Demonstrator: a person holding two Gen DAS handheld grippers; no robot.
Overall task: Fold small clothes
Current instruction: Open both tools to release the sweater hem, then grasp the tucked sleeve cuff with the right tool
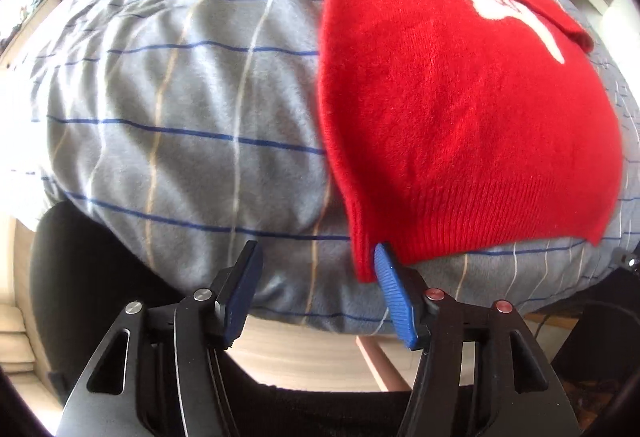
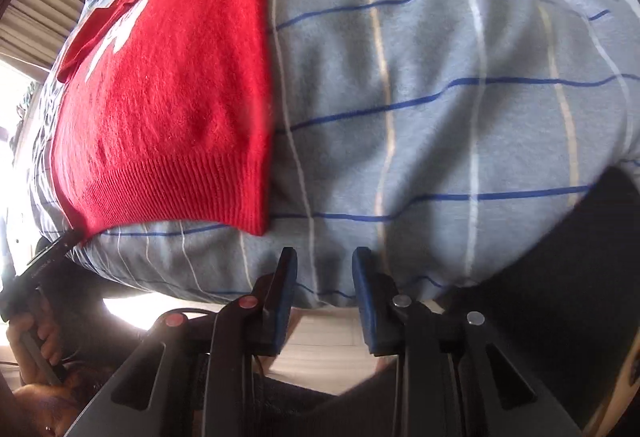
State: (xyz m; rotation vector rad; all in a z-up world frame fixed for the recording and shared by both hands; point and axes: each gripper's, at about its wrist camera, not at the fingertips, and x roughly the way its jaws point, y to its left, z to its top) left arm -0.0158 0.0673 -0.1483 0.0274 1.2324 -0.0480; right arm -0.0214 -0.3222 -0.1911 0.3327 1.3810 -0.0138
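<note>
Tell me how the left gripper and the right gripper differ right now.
The left gripper stands wide open, while the right gripper is open with a narrower gap. The left gripper's right finger touches the ribbed hem corner of the red knitted sweater; the right gripper sits clear of it, over the grey striped blanket. Both have blue-padded fingers and hold nothing.

A bed covered by a grey blanket (image 1: 180, 109) with thin blue and pale stripes carries 1 garment: a red knitted sweater (image 1: 460, 109), lying flat near the blanket's front edge, ribbed hem toward the cameras.
</note>
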